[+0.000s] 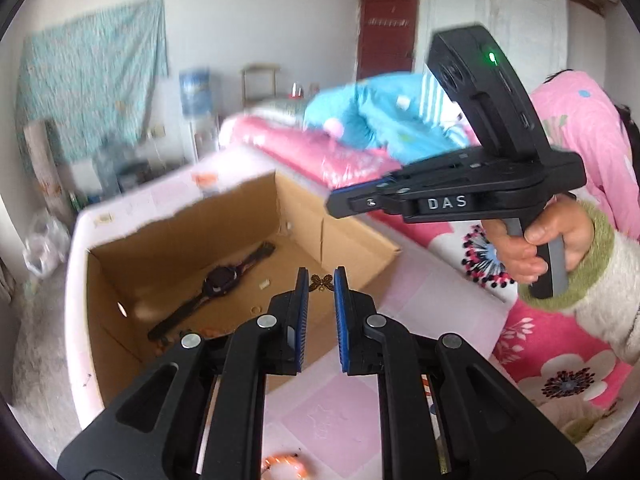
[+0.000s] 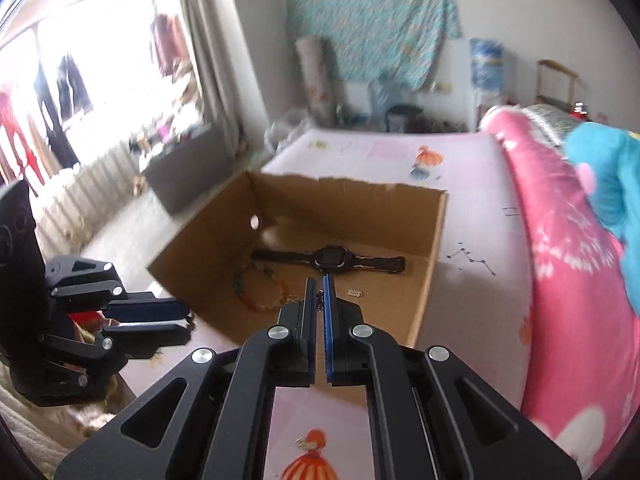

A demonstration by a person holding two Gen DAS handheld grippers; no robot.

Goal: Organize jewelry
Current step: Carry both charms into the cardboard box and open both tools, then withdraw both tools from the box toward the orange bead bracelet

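An open cardboard box sits on the pink bed sheet. Inside lie a black watch, a colourful bead bracelet and a small pale charm. My left gripper hovers over the box's near edge, jaws a little apart around a small bronze butterfly piece. My right gripper is nearly closed on a thin dark chain piece above the box. The right gripper also shows in the left wrist view, raised at the right.
A pink flowered quilt and a blue plush toy lie right of the box. An orange beaded item lies on the sheet near me. The left gripper shows in the right wrist view, left of the box.
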